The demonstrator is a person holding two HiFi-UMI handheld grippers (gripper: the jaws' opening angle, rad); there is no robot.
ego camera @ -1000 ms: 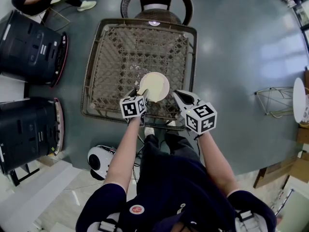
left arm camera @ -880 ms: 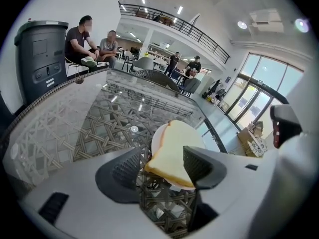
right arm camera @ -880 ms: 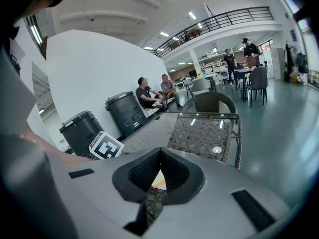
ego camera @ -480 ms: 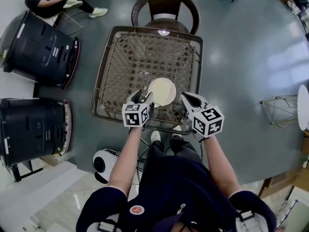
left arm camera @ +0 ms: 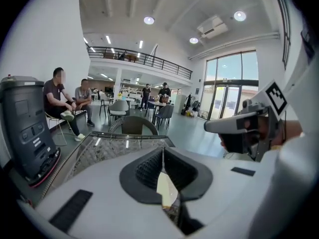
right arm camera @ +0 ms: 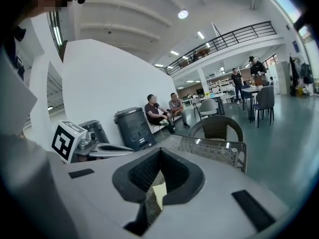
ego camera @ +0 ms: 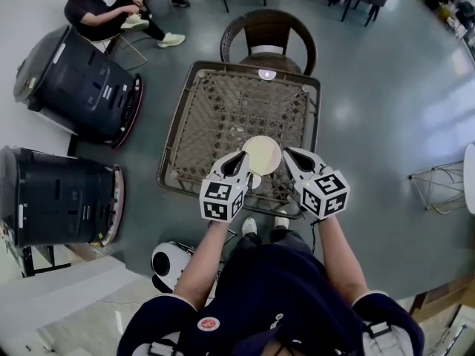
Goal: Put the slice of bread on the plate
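A pale round plate (ego camera: 261,155) lies near the front edge of the wicker table (ego camera: 223,102). It looks cream all over, and I cannot tell a slice of bread apart from it. Both grippers hang above the table, one on each side of the plate. My left gripper (ego camera: 241,157) (left arm camera: 163,156) is closing, its jaws meeting at the tips with nothing between them. My right gripper (ego camera: 289,154) (right arm camera: 159,158) also has its jaws together and holds nothing. A cream sliver of the plate shows through the narrow slit below each pair of tips.
A wicker chair (ego camera: 269,32) stands at the table's far side. Two large dark machines (ego camera: 82,87) (ego camera: 52,199) stand to the left, and a white round device (ego camera: 167,262) sits on the floor by my feet. People sit at the far left (ego camera: 104,10). A wire side table (ego camera: 438,184) stands at the right.
Both grippers have risen off the table, the left one more and with a roll. The left jaws have gone from wide open beside the plate to together.
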